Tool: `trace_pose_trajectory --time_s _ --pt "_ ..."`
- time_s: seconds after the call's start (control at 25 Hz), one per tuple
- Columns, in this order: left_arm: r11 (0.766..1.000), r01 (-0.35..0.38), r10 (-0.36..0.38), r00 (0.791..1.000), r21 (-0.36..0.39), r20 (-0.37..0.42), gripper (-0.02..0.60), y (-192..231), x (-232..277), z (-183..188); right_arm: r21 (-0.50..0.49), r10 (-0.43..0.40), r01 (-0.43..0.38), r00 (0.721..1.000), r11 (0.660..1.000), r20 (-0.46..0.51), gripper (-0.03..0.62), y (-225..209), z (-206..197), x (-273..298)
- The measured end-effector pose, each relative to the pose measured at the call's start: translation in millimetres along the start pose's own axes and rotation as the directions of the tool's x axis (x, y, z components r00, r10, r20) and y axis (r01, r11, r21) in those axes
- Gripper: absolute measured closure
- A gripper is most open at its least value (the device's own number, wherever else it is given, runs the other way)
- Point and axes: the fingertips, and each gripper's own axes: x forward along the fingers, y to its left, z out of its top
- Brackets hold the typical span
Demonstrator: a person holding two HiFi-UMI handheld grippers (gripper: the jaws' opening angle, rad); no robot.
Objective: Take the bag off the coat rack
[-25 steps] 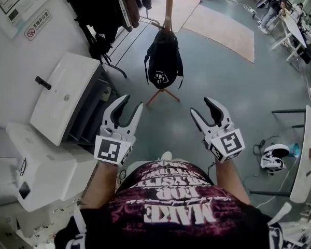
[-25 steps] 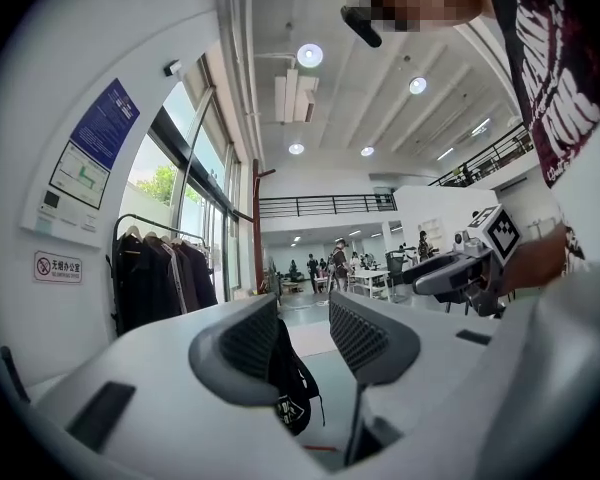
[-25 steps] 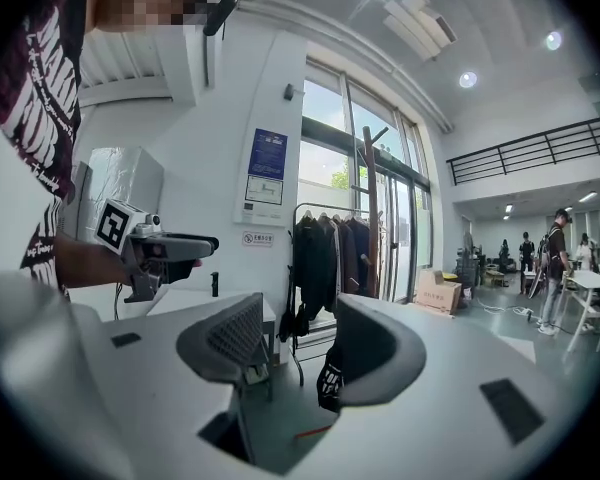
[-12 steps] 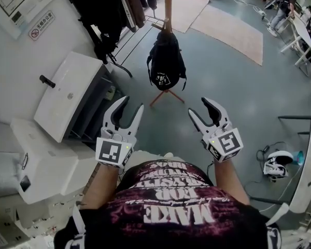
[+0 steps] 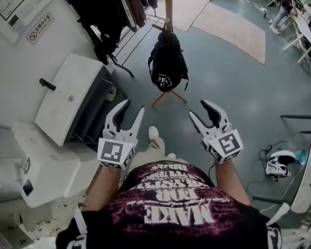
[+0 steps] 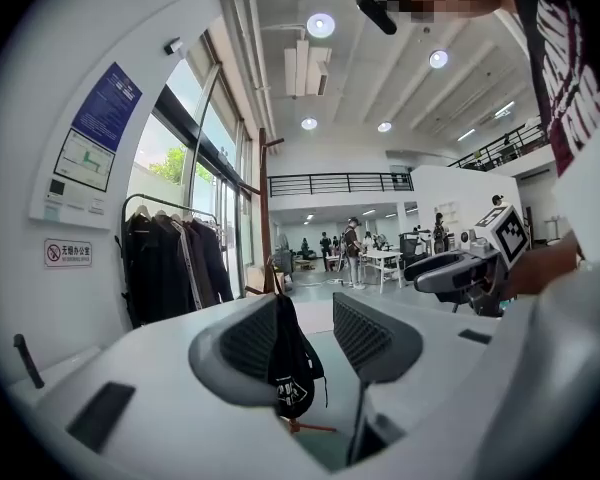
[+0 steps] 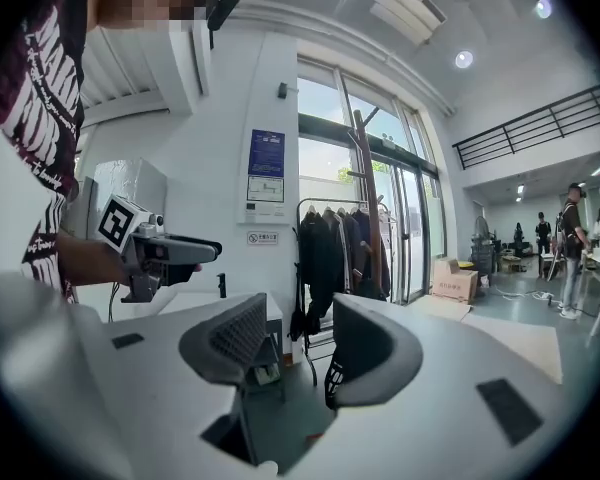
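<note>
Hanging on the tall wooden coat rack (image 5: pixel 168 4), the black cloth bag (image 5: pixel 167 61) is well ahead. The left white gripper (image 5: pixel 133 107) just opened wide, the right white gripper (image 5: pixel 197 109) just closed slightly; both gape empty, ready to grab.

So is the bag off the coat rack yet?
Not yet. Done: nothing so far, because the black bag hangs on the coat rack. In hand: the left gripper and right gripper point toward it from well short, both open and empty. The left's jaws have just been opening and the right's closing slightly. Left to do: reach the bag, grip it and lift it off the rack.
</note>
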Motion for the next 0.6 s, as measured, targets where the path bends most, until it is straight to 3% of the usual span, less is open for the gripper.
trace_pose_trajectory --time_s 0.28,0.6 --pt "0.998 0.055 -0.055 0.998 -0.005 0.010 0.411 2.3 33.9 -2.6 -0.015 -0.012 0.011 1.000 1.000 -0.020 0.394 -18.6 -1.1 15.9" --pt "0.998 0.060 -0.060 0.998 -0.018 0.021 0.413 27.7 62.7 7.2 -0.022 -0.021 0.021 0.999 1.000 -0.029 0.396 -39.5 7.0 42.7"
